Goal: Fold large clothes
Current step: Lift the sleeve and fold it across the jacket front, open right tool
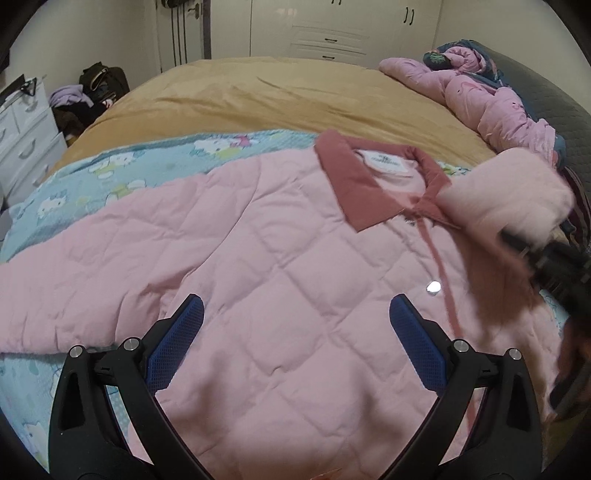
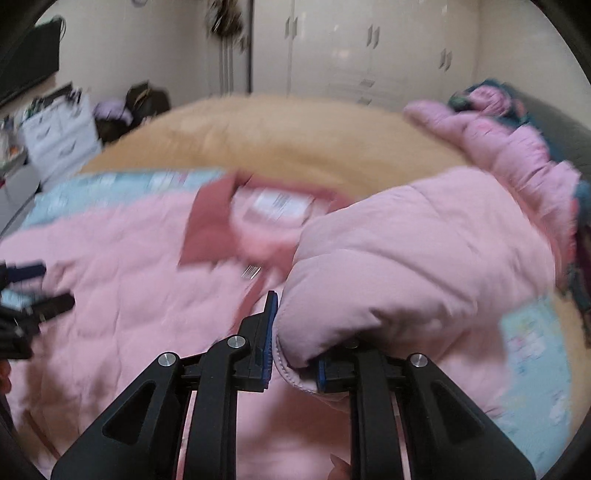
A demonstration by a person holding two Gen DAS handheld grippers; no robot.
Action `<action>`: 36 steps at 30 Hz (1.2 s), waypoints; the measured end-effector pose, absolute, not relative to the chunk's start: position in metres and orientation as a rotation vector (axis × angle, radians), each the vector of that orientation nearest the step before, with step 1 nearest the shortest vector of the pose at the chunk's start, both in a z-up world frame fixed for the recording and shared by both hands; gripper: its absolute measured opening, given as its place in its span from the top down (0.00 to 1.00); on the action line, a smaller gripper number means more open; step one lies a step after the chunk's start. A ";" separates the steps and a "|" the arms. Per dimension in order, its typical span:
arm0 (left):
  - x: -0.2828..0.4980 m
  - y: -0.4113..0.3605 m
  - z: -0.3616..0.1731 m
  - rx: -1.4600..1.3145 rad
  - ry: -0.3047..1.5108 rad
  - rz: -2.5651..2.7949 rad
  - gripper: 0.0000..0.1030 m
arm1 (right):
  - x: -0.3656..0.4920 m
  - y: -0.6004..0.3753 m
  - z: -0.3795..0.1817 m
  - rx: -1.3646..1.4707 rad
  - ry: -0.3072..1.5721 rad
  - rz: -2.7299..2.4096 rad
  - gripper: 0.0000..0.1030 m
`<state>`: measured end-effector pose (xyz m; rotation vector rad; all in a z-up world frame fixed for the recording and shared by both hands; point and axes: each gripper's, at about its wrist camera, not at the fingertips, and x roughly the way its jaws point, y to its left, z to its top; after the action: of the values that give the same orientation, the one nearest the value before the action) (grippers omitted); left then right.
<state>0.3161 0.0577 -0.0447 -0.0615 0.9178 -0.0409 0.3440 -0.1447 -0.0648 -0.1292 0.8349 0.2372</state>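
Observation:
A pink quilted jacket [image 1: 266, 258] with a dark pink collar [image 1: 347, 184] lies front up on the bed. My left gripper [image 1: 295, 314] is open and empty just above the jacket's chest. My right gripper [image 2: 293, 332] is shut on the jacket's sleeve [image 2: 406, 266], holding it lifted over the body right of the collar [image 2: 210, 229]. In the left wrist view the right gripper [image 1: 546, 266] and the raised sleeve [image 1: 509, 195] show blurred at the right. The left gripper's fingers [image 2: 33, 291] show at the left edge of the right wrist view.
The jacket rests on a light blue cartoon-print sheet [image 1: 110, 173] over a tan blanket [image 1: 277, 96]. Another pink garment [image 1: 491, 96] is heaped at the far right by a dark headboard [image 1: 554, 99]. White drawers [image 1: 26, 133], bags [image 1: 99, 85] and wardrobes [image 1: 332, 26] stand beyond.

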 end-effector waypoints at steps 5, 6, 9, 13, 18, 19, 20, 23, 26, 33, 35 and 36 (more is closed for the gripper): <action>0.314 0.069 -0.057 -0.069 0.938 -0.035 0.08 | 0.334 -0.131 -0.099 -0.073 0.904 0.269 0.36; 0.314 0.072 -0.059 -0.077 0.941 -0.033 0.08 | 0.331 -0.131 -0.100 -0.062 0.910 0.270 0.34; 0.315 0.077 -0.063 -0.098 0.944 -0.033 0.08 | 0.320 -0.149 -0.095 0.055 0.930 0.269 0.23; 0.315 0.079 -0.065 -0.117 0.945 -0.042 0.08 | 0.295 -0.197 -0.084 0.362 0.891 0.248 0.15; 0.314 0.076 -0.066 -0.126 0.950 -0.057 0.08 | 0.281 -0.257 -0.079 0.688 0.770 0.146 0.14; 0.313 0.076 -0.065 -0.131 0.949 -0.062 0.08 | 0.282 -0.262 -0.077 0.703 0.758 0.125 0.14; 0.313 0.076 -0.063 -0.137 0.948 -0.066 0.08 | 0.284 -0.268 -0.075 0.733 0.741 0.110 0.14; 0.308 0.080 -0.054 -0.172 0.915 -0.076 0.08 | 0.297 -0.273 -0.069 0.767 0.716 0.104 0.32; 0.309 0.085 -0.044 -0.184 0.900 -0.085 0.08 | 0.312 -0.257 -0.050 0.712 0.695 0.146 0.71; 0.318 0.113 -0.024 -0.272 0.866 -0.077 0.08 | 0.317 -0.179 0.017 0.498 0.498 0.287 0.74; 0.317 0.124 -0.019 -0.308 0.849 -0.084 0.08 | 0.318 -0.154 0.027 0.399 0.475 0.308 0.74; 0.317 0.128 -0.017 -0.317 0.842 -0.084 0.08 | 0.319 -0.133 0.030 0.320 0.467 0.328 0.74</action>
<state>0.3174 0.1284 -0.0173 -0.3171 0.8421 -0.0841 0.3189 -0.1326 0.0305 0.3198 0.4671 0.3279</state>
